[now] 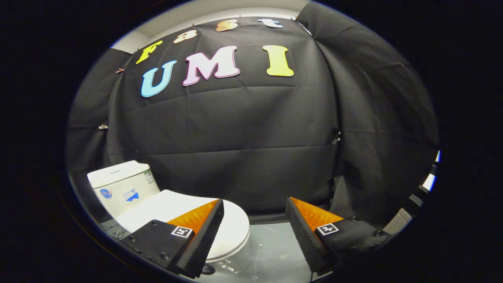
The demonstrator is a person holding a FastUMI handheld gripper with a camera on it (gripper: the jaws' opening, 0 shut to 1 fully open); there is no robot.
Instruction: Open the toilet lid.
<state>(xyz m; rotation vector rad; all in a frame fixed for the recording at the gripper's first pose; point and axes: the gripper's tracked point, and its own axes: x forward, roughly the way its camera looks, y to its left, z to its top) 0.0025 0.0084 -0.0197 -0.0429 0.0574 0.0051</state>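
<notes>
Below and left of our gripper (254, 204), jaws spread wide and empty, the closed toilet lid (232, 228) lay flat, its long axis running back toward the cistern (122, 186).

a mock bathroom in a recording booth: a white toilet (169, 212) on a grey floor (275, 243), black cloth wall (243, 149) behind

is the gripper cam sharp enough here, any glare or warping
Gripper view: strong fisheye bending of the booth wall; the white toilet lid, closed, is bright but not blown out; the grey floor has a soft sheen; the open gripper looks sharp.
</notes>
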